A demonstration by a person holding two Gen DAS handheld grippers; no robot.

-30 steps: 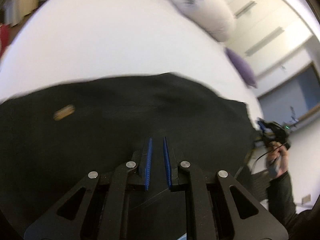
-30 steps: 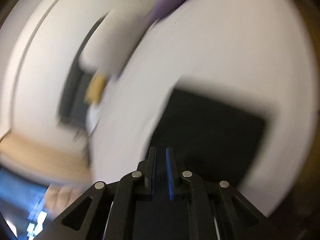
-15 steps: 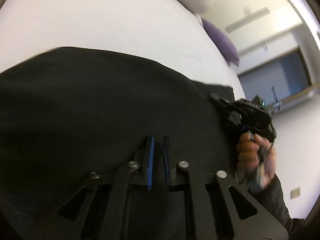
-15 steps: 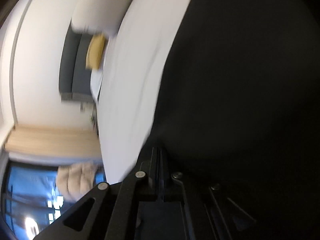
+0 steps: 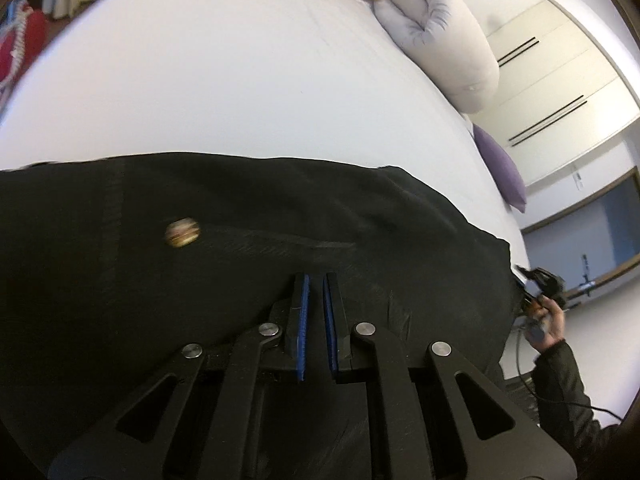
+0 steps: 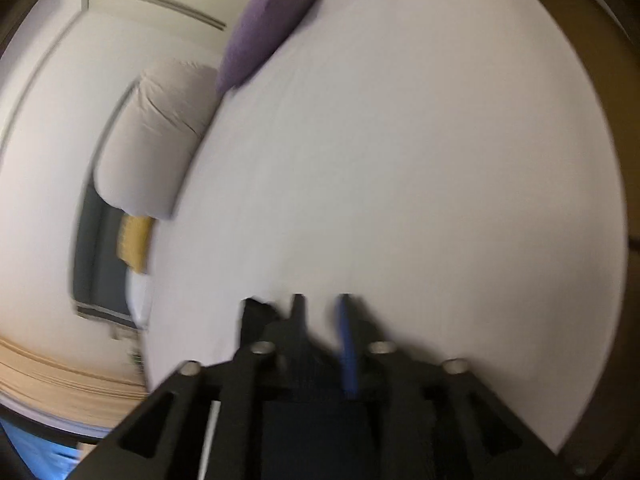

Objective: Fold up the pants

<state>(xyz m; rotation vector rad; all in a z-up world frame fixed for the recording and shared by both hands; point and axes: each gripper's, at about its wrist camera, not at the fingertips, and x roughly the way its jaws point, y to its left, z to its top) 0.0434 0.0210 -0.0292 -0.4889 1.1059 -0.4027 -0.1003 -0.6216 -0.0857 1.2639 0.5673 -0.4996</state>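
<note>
Left tool (image 5: 316,280): jaws parted by a narrow gap, nothing seen gripped, tips held over the black pants (image 5: 248,248). Right tool (image 6: 322,300): jaws spread, empty, blurred, aimed across the white bed (image 6: 400,160). Pants: spread flat on the bed beneath and ahead of the left tool; a brown button (image 5: 182,233) is seen left of its tips. No legible writing.

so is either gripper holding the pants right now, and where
No. The left gripper hovers over the black pants, narrowly open with nothing between. The right gripper is open over the white bed.
</note>
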